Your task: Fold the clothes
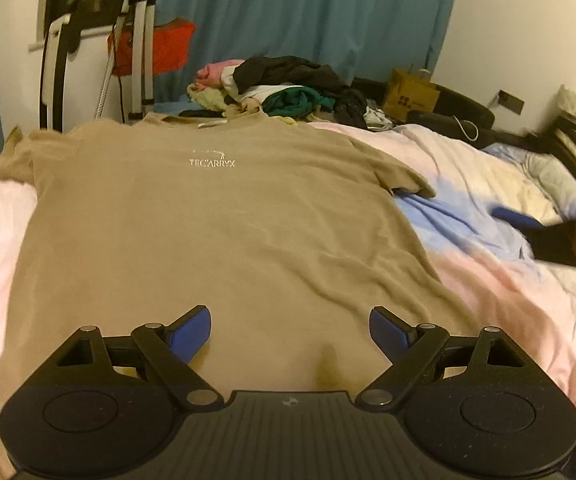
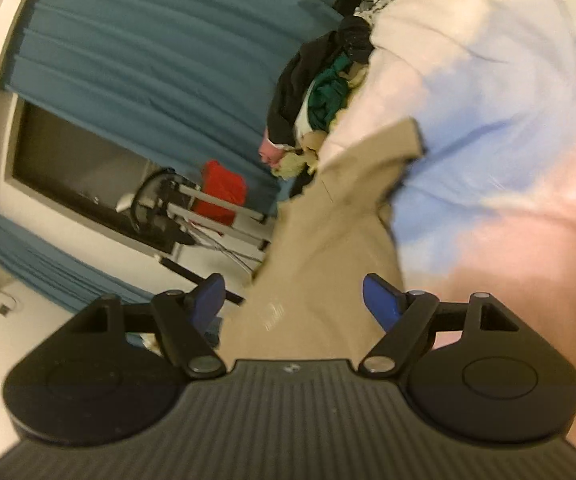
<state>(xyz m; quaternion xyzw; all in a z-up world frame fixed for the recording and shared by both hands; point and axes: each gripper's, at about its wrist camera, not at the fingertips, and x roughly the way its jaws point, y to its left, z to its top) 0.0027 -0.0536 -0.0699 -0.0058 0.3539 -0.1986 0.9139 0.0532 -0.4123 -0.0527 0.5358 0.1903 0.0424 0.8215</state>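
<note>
Pastel duvet (image 1: 468,280) carries tan t-shirt (image 1: 216,232) spread flat, clothes pile (image 1: 288,88) behind its collar. Left gripper (image 1: 290,330) jaws apart above hem; right gripper (image 2: 294,298) likewise spread, holding nothing.

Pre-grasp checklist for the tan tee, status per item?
1. Tan T-shirt spread flat, front up, on the bed cover: ok, only light wrinkles.
2. Left claw open, nothing between its blue pads: ok.
3. Right claw open, holding nothing: ok.
4. Left claw lined up with the hem: ok, it sits over the lower middle of the shirt.
5. Right claw lined up with a grasp point: cannot tell, its view is rolled sideways and blurred.
6. Both sleeves laid out: right-hand sleeve ok, the other sleeve looks bunched at the bed edge, not ok.
7. Clothes pile clear of the collar: cannot tell, it lies just behind it.
</note>
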